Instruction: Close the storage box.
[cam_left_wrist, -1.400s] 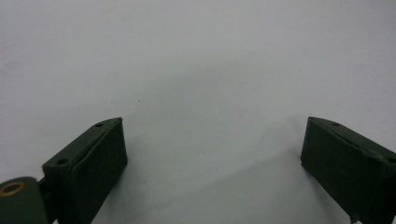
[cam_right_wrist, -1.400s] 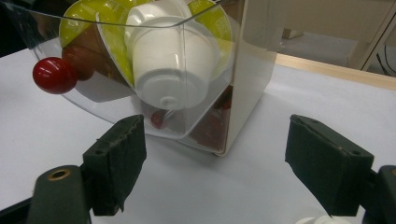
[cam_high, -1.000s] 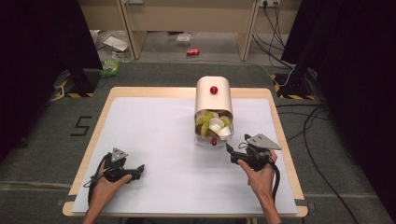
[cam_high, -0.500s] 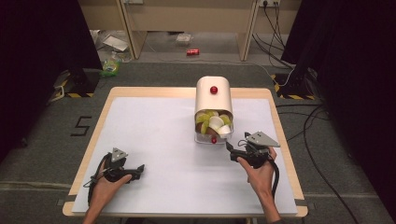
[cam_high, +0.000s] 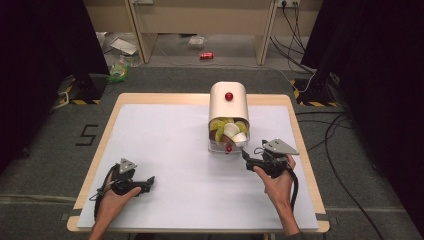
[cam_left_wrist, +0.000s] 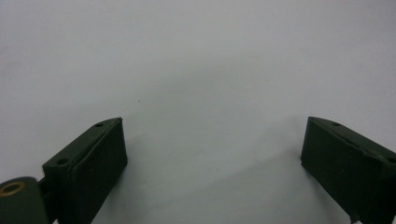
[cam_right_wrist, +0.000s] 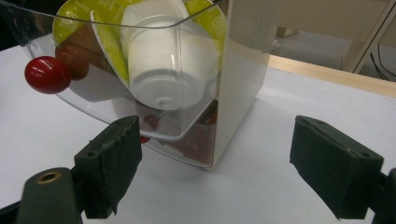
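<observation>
On the white desk (cam_high: 170, 150) the left claw (cam_high: 148, 183) lies near the left, wide open and holding nothing, the right claw (cam_high: 245, 155) gapes just beside the clear drawer (cam_right_wrist: 116, 100) of cups (cam_right_wrist: 168, 70), sticking out of the cream box (cam_high: 229, 107) farther back.

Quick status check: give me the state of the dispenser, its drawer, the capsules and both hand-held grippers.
Dispenser: upright on the table, beyond the right hand-held gripper.
Clear drawer: tilted open, red knob facing front.
Capsules: piled in the drawer, white and green ones on top.
Left hand-held gripper: open, nothing between its jaws, over bare table.
Right hand-held gripper: open, facing the drawer, holding nothing.
</observation>
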